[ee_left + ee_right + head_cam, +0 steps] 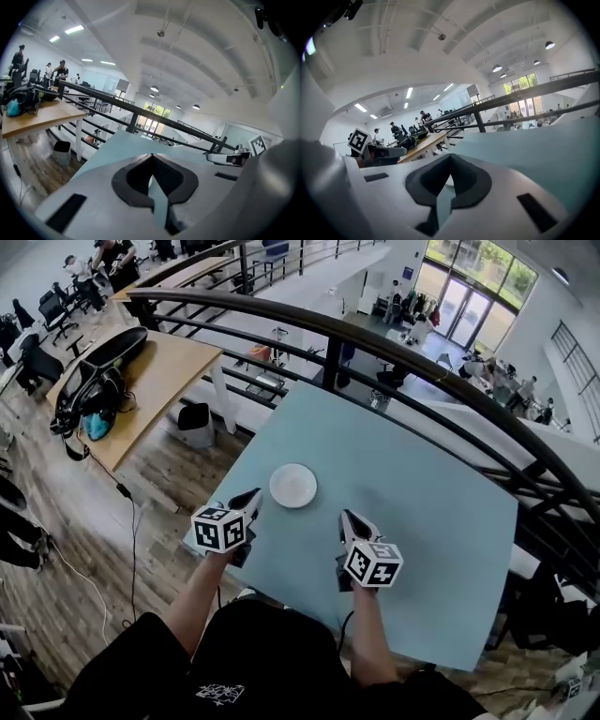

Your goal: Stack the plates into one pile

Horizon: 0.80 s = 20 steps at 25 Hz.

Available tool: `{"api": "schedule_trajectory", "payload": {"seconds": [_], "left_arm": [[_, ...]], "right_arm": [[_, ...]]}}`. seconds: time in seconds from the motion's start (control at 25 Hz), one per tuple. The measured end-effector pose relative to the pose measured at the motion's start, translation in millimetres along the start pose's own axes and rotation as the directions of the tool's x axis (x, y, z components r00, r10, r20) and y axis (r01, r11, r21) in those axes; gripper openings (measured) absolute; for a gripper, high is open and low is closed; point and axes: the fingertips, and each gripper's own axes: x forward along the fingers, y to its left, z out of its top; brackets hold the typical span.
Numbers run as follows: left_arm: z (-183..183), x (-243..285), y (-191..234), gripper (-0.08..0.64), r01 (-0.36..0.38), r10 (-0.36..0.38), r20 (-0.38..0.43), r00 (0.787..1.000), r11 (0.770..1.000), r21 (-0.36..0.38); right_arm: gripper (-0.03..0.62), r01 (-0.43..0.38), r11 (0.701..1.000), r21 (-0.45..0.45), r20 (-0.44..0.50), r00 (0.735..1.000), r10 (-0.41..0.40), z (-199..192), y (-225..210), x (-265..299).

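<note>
A white plate pile [292, 486] lies on the light blue table [422, 521], left of its middle; how many plates are in it I cannot tell. My left gripper [253, 495] hovers just left of the pile, shut and empty. My right gripper [347, 517] hovers a little right of and nearer than the pile, also shut with nothing held. In the left gripper view the jaw tips [151, 154] meet over bare table. In the right gripper view the tips [450, 155] meet, and a white sliver of the plate [449, 182] shows behind them.
A black railing [375, 343] curves round the table's far side, with a lower floor beyond it. A wooden desk [155, 381] with black bags stands at the left, and a dark bin [195, 423] is on the floor beside it. The table's left edge [220, 484] is close to the left gripper.
</note>
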Motion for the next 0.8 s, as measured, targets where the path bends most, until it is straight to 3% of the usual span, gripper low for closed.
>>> {"api": "schedule_trajectory", "payload": {"seconds": [0.48,0.8], "left_arm": [[78,-36,-11,0.008,0.027,-0.06,0.146,0.987,0.975,0.219],[124,-63,-10,0.008,0.011,-0.096,0.257,0.962,0.95,0.313]], "right_arm": [[0.006,0.054,0.99,-0.129,0.197,0.98,-0.028,78,44,-17],[0.006,0.119,0.972,-0.202,0.309,0.95,-0.052,113,68,-31]]}}
